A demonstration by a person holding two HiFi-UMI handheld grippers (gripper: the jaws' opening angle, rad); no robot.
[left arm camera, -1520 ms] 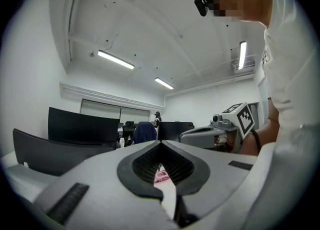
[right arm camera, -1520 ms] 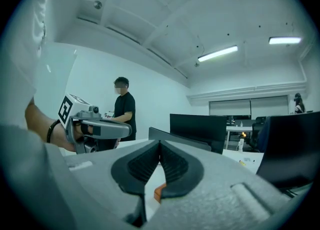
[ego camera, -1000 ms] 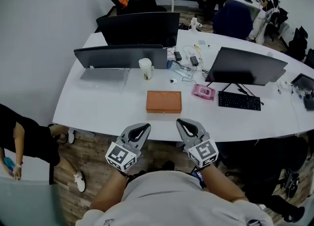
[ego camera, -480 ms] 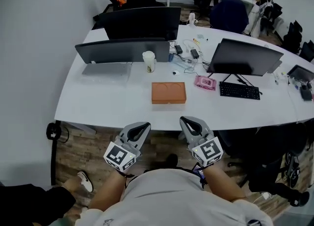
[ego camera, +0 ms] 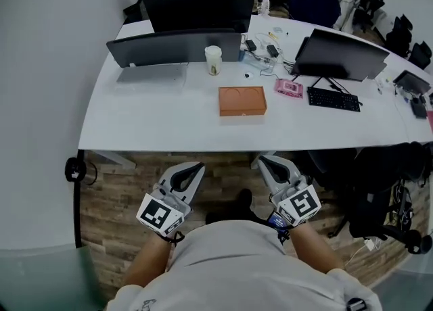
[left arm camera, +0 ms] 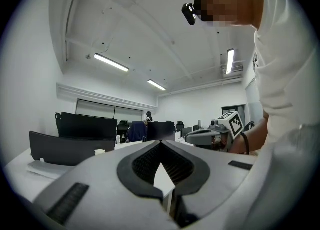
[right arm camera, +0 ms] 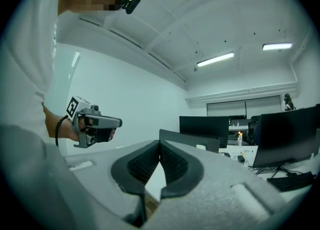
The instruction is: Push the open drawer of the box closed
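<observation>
Box (ego camera: 242, 101) lies lengthwise along desk (ego camera: 169, 127) edge.

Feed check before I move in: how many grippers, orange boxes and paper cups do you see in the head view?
Grippers: 2 (left gripper, right gripper)
Orange box: 1
Paper cup: 1
Total: 4

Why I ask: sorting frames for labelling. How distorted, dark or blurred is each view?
Head view: evenly lit and sharp, the box crisp, but fisheye bows the table edge. Left gripper view: black round border, a lamp blown white. Right gripper view: same border, bluish cast, a glaring lamp.
</observation>
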